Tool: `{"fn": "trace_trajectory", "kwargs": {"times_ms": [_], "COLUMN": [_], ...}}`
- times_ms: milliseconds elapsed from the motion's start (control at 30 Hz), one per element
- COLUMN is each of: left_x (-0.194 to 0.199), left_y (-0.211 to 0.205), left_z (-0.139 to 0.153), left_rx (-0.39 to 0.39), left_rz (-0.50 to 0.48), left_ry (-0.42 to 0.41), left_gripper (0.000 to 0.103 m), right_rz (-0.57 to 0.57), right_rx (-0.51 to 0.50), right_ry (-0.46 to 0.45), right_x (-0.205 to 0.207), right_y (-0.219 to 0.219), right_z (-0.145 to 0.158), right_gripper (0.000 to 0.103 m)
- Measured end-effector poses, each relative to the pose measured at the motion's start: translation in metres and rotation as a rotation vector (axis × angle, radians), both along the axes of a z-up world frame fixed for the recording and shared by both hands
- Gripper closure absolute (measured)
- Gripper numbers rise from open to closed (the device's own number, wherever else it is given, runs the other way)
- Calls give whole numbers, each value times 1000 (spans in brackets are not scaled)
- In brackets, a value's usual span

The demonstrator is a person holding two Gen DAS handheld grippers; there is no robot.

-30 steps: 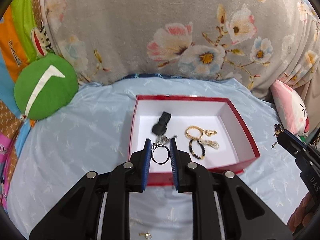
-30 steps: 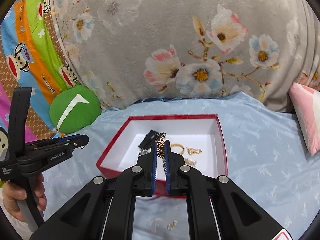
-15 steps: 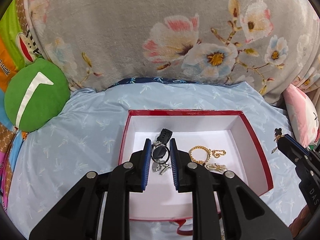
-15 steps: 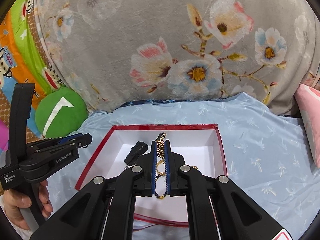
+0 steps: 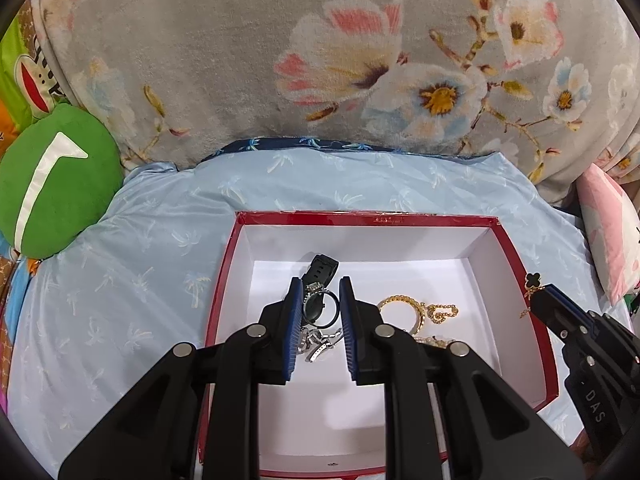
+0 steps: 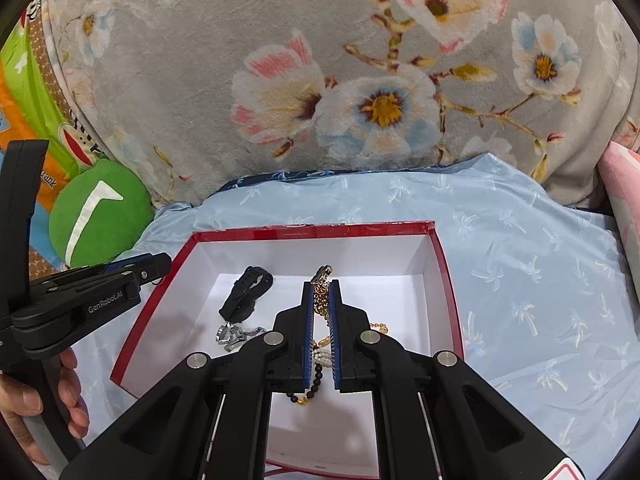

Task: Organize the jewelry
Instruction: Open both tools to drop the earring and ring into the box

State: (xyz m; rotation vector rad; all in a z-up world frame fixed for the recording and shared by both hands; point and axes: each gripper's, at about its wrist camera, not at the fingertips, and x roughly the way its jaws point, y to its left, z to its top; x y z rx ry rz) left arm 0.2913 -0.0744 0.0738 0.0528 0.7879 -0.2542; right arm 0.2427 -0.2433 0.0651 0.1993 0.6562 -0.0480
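A red box (image 5: 360,218) with a white inside lies on the blue bedsheet. In it are a black watch (image 5: 320,270), a silver piece (image 5: 320,346) and gold chains (image 5: 408,308). My left gripper (image 5: 319,300) is shut on a thin dark ring (image 5: 325,312) held over the box's left part. My right gripper (image 6: 321,292) is shut on a gold chain with a black clover charm (image 6: 322,280), over the box (image 6: 312,230). The chain also shows in the left wrist view (image 5: 533,282). A black bead bracelet (image 6: 312,384) lies below the right gripper.
A grey floral blanket (image 5: 360,60) rises behind the box. A green round cushion (image 5: 52,180) sits at the left and a pink pillow (image 5: 608,232) at the right. A bare hand (image 6: 44,396) holds the left gripper's handle.
Both grippers have moved forward over the box, each still holding its piece. The box now looks larger and nearer in both views.
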Motion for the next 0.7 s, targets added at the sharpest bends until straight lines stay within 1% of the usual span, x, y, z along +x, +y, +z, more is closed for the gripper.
{"fn": "trace_trajectory", "kwargs": {"times_ms": [333, 500, 533, 567, 600, 633, 667, 700], "left_x": [9, 10, 11, 11, 10, 10, 9, 8], "left_y": [-2, 0, 0, 0, 0, 0, 1, 1], "left_z": [-20, -25, -25, -25, -26, -26, -25, -24], "left_rx": [19, 23, 28, 34, 35, 39, 42, 48], "left_rz": [11, 20, 26, 33, 40, 53, 62, 69], "left_ry": [38, 42, 40, 40, 37, 31, 21, 9], "left_gripper": [85, 84, 77, 64, 57, 45, 38, 36], "right_rz": [-7, -7, -9, -12, -14, -23, -32, -41], "right_rx": [2, 5, 3, -1, 0, -1, -2, -3], "right_ry": [47, 57, 56, 52, 51, 43, 33, 23], "right_x": [11, 13, 13, 13, 14, 13, 12, 10], "right_y": [-1, -2, -1, -1, -2, -2, -2, -3], "right_z": [-24, -29, -30, -30, -29, -29, -28, -27], "right_gripper": [96, 96, 94, 89, 78, 71, 61, 57]}}
